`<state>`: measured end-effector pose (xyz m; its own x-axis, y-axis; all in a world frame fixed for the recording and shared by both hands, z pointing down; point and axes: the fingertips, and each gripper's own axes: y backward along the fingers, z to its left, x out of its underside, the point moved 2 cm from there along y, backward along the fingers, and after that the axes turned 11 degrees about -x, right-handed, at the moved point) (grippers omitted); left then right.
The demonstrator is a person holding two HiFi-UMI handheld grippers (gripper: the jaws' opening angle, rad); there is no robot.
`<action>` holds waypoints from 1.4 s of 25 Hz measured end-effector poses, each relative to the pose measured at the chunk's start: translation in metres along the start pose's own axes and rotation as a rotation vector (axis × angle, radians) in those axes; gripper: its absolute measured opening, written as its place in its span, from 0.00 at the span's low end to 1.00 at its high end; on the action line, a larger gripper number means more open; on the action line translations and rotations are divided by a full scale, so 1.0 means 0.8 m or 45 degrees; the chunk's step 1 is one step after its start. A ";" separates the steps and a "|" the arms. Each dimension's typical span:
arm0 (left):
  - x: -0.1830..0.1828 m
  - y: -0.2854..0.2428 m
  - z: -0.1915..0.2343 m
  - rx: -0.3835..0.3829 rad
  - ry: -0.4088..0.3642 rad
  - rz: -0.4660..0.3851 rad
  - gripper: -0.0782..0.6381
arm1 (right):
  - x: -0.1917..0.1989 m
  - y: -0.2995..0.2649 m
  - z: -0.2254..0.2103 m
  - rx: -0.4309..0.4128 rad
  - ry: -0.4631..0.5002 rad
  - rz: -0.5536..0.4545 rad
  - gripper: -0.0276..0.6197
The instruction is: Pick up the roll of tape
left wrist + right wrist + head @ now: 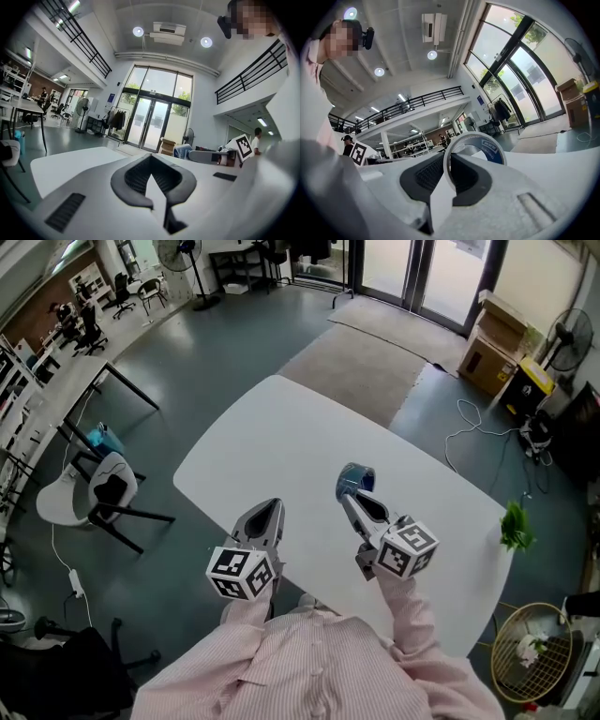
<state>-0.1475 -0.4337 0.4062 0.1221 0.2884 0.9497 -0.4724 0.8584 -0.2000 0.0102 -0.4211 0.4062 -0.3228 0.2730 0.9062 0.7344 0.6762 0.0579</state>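
Observation:
A roll of tape (356, 480) with a white rim and a blue core stands on edge between the jaws of my right gripper (351, 496), lifted above the white table (281, 427). In the right gripper view the tape (488, 143) rises upright from the right gripper (450, 161), whose dark pads press on its rim. My left gripper (270, 509) hovers beside it to the left, jaws together with nothing between them. In the left gripper view its jaws (150, 159) meet at the tip, and the tape (183, 151) shows far off to the right.
A small green plant (515, 526) sits at the table's right edge. A white chair (94, 488) stands on the floor at the left, a wire basket (530, 652) at the lower right, cardboard boxes (492, 352) and a rug (361, 367) beyond the table.

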 end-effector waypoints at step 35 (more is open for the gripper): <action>-0.022 0.007 0.027 -0.059 -0.013 -0.052 0.11 | -0.027 0.022 -0.009 0.126 0.069 -0.068 0.12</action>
<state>-0.1710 -0.4435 0.3935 0.1313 0.2488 0.9596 -0.4264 0.8881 -0.1720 0.0344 -0.4199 0.3908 -0.3253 0.1993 0.9244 0.6539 0.7536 0.0676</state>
